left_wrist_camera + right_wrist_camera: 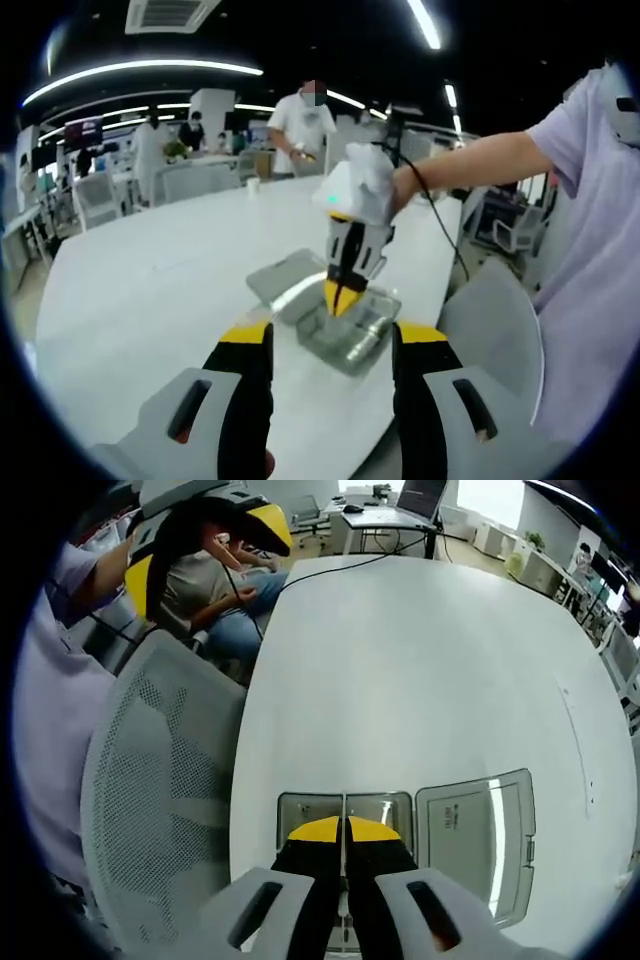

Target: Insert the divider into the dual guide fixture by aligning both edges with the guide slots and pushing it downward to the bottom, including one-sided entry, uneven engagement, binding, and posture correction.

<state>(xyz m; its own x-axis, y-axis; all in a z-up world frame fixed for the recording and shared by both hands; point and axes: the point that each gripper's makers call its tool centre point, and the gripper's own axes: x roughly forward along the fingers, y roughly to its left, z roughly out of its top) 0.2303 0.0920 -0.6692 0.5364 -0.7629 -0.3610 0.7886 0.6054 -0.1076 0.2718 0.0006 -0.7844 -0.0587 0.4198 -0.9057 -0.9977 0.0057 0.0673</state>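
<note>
- In the left gripper view, the left tongs [332, 372] rise from the bottom of the frame with black-and-yellow jaws spread wide and nothing between them.
- At centre frame the right tongs [343, 297] point down into the shallow rectangular metal tray-like fixture [375, 338] on the round white bench [150, 280]; their yellow tips look pinched together.
- In the right gripper view the right tongs [344, 832] sit at bottom centre, jaws closed with a thin pale line running up between the tips, most likely the edge of the thin flat divider plate [344, 805] (too slim to be sure of the material).
- That plate stands over the middle of the fixture [300, 808], roughly where a centre slot would be; whether both edges are engaged I cannot tell.
- A grey hinged lid-like panel [475, 845] lies flat just right of the fixture.
- Handling judgement: the divider looks light, stiff and smooth, so it may slip or cock sideways; hold it at the top-edge middle and press evenly, keeping it upright.
- The fixture looks light enough to slide on the slick bench (the free tongs could steady it).
</note>
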